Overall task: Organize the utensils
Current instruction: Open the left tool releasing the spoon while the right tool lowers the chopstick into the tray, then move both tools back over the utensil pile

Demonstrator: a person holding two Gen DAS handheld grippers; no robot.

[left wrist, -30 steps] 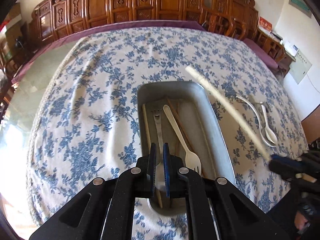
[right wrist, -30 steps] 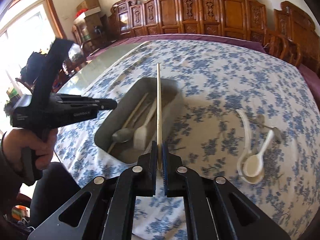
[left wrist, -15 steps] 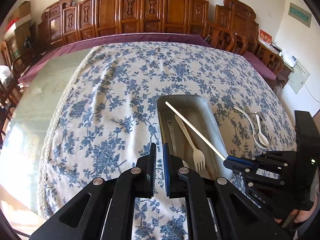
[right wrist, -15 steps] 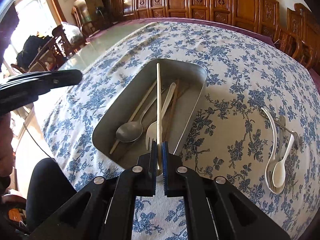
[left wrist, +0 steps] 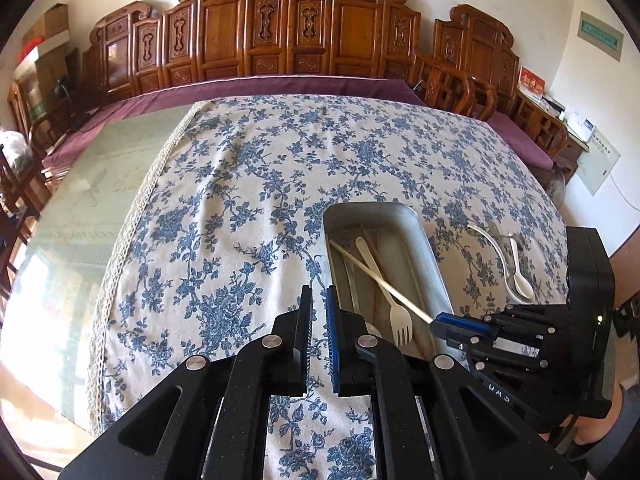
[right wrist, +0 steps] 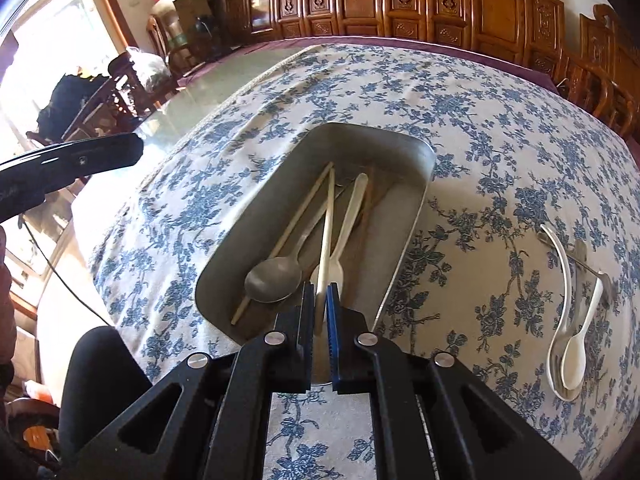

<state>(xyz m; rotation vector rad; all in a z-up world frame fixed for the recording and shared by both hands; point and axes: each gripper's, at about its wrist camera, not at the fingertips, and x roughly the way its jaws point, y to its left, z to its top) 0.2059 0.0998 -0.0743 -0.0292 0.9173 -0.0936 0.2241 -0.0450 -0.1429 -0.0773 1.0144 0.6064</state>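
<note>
The pale chopstick (right wrist: 326,232) lies between the jaws of the right gripper (right wrist: 320,300), its near end in the narrow gap and its length running straight ahead into the metal tray (right wrist: 404,236). Those jaws are opening, though the gap remains slim and the stick sits in it. In the left wrist view the same stick slants from the right gripper's blue tip up across the tray toward its far left corner.

The left gripper (left wrist: 318,312) hovers over the flowered cloth just left of the tray; its jaws are all but closed, with nothing between them.

The tray is a rounded rectangle of dull grey metal, directly ahead of the right jaws. Inside lie a metal spoon (right wrist: 274,278) with its bowl at the near left, a second pale chopstick (right wrist: 290,232) slanting beneath it, a cream plastic fork (left wrist: 390,296) and a dark brown stick (right wrist: 366,208) along the right.

To the right of the right jaws, well apart from the tray, white curved spoons (right wrist: 568,320) and a metal utensil (right wrist: 588,266) lie crossed on the worktop (right wrist: 500,128), whose cloth is white with blue blossoms.
</note>
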